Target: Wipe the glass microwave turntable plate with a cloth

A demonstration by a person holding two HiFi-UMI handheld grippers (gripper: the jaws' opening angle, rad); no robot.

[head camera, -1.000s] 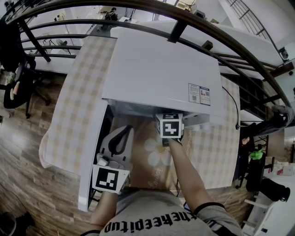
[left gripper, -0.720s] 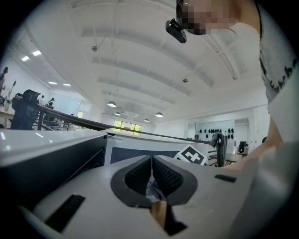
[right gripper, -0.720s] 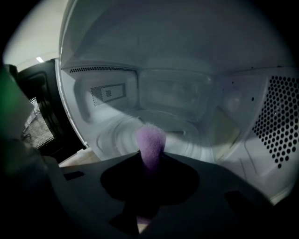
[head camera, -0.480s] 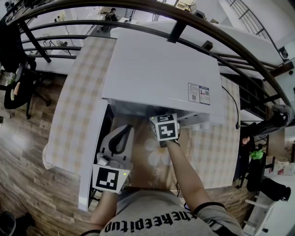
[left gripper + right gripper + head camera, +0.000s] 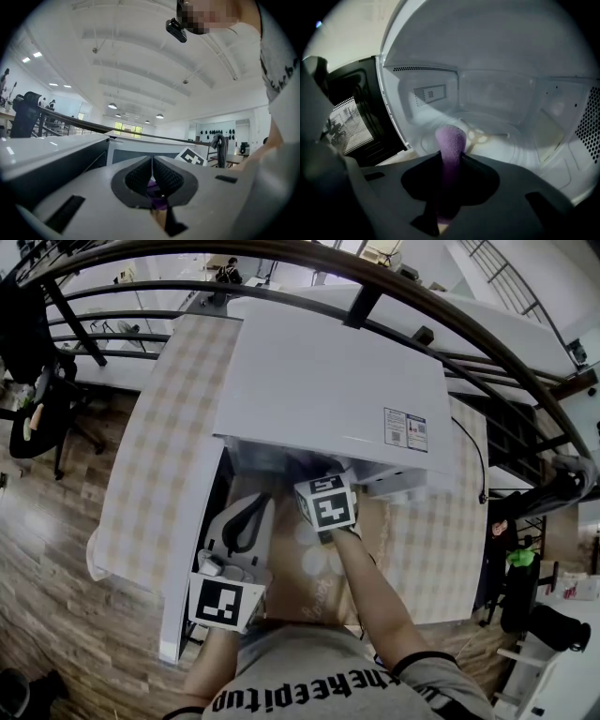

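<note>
The white microwave stands on the table with its door swung open to the left. My right gripper is at the mouth of the cavity, shut on a purple cloth that sticks out past the jaws. The cloth's tip hangs over the near left part of the glass turntable plate. In the head view only its marker cube shows at the cavity opening. My left gripper rests by the open door, pointing upward, jaws shut; a purple bit shows low between the pads.
A checked tablecloth covers the table around the microwave. A black metal railing curves behind it. The cavity walls are close around the cloth, with vent holes at the right. The door's mesh window is at the left.
My right gripper has moved left and slightly nearer across the cavity opening with the cloth in it. The left gripper has stayed where it was.
</note>
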